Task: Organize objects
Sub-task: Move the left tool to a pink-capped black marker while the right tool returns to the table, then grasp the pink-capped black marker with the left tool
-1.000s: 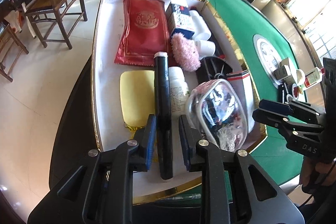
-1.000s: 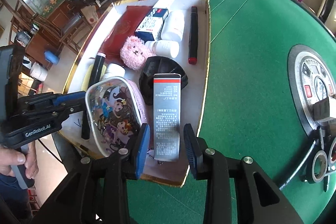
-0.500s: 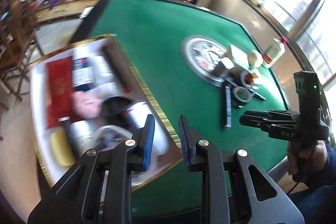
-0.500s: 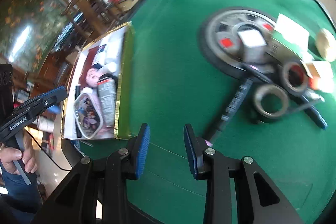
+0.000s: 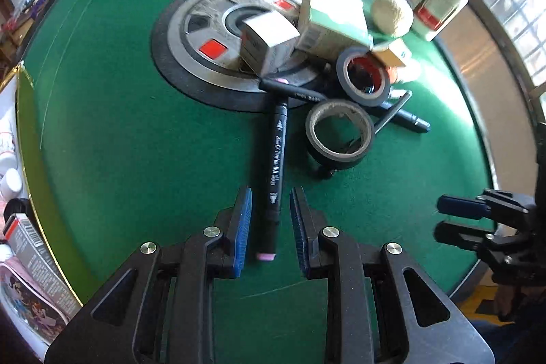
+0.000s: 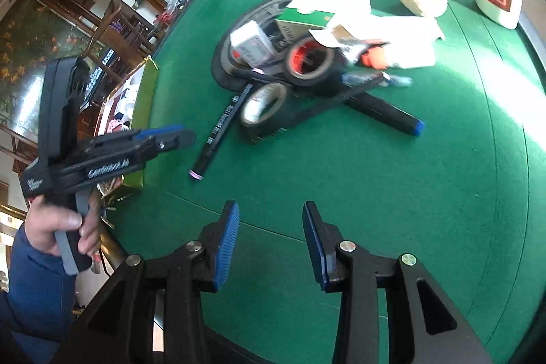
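Left wrist view: the black marker (image 5: 277, 166) lies on the green table (image 5: 119, 132), pink end at 6 o'clock, between the left gripper (image 5: 270, 224) pads (narrow gap, not touching). Lower straight, then squeeze its middle. The right gripper (image 6: 270, 244) is opening, holding nothing. 2 tape rolls (image 5: 338, 133) sit at 2 o'clock.
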